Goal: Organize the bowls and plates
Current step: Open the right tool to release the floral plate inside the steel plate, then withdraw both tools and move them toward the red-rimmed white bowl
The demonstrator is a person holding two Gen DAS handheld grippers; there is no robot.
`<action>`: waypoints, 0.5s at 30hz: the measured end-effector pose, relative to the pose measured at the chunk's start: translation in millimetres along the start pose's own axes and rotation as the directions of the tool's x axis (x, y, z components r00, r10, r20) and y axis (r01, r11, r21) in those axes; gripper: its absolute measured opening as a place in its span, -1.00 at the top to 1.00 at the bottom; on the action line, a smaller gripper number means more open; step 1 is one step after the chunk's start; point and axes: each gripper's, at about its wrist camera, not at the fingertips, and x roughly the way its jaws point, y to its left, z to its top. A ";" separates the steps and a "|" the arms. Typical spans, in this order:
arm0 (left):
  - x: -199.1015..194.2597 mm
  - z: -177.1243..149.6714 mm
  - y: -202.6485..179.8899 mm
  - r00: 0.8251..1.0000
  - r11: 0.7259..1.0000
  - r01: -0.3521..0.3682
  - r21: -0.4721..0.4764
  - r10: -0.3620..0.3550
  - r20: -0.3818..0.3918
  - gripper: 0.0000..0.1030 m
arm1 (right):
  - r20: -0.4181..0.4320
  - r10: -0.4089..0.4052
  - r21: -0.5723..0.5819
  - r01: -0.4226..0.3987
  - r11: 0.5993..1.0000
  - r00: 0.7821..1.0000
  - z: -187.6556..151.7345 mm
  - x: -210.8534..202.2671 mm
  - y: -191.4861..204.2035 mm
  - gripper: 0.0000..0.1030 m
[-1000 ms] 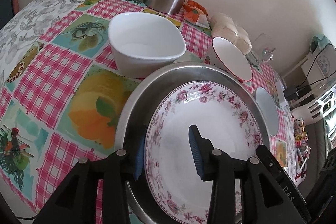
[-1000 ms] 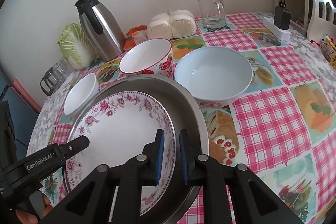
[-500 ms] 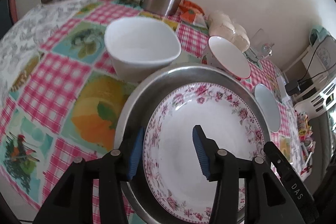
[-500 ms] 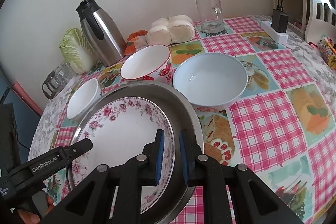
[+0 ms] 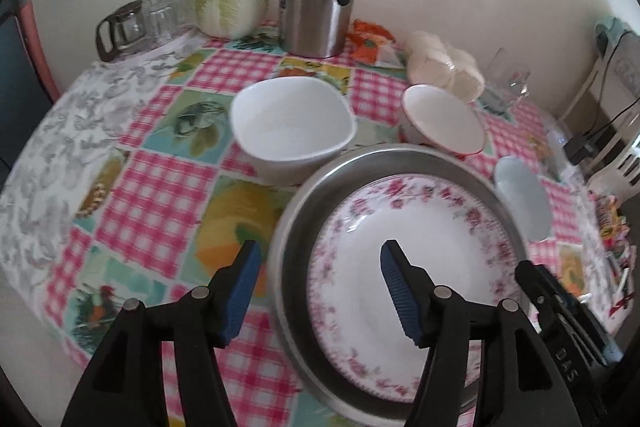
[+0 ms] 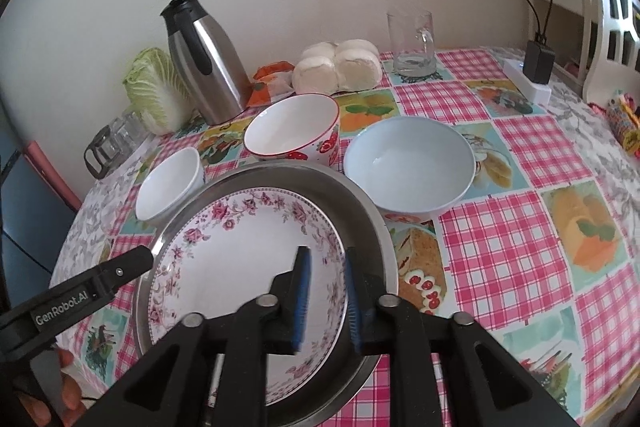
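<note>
Right wrist view: left gripper [image 6: 136, 259] arm reads "GenRobot.AI"; in the left wrist view the right gripper [image 5: 532, 279] arm reads "DAS". Count: one floral plate [image 6: 224, 251] lying inside one steel basin [image 6: 372, 223]; three bowls: small white bowl [image 6: 170, 183], red-rimmed bowl [image 6: 292, 135], pale blue bowl [image 6: 408, 167]. Left jaws opening, wide, astride the basin's near rim, pads clear. Right jaws opening, narrow gap, plate rim between, pads seem off it. One thermos [image 6: 204, 63], one glass mug [image 6: 412, 43].

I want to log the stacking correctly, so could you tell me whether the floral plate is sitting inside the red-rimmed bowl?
No, the floral plate lies in the metal pan; the red-rimmed bowl stands empty behind it.
</note>
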 end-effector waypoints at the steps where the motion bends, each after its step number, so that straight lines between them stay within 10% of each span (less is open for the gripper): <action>1: 1.3 -0.2 2.6 1.000 1.000 -0.016 -0.002 0.016 -0.008 -0.28 | 0.000 -0.006 -0.015 0.006 1.000 1.000 -0.8 -0.4 3.2 0.27; 15: 14.7 -2.6 21.7 0.989 0.990 -0.144 -0.005 0.143 -0.043 -0.72 | -0.015 -0.039 -0.103 0.037 0.994 0.999 -9.4 7.1 24.0 -0.59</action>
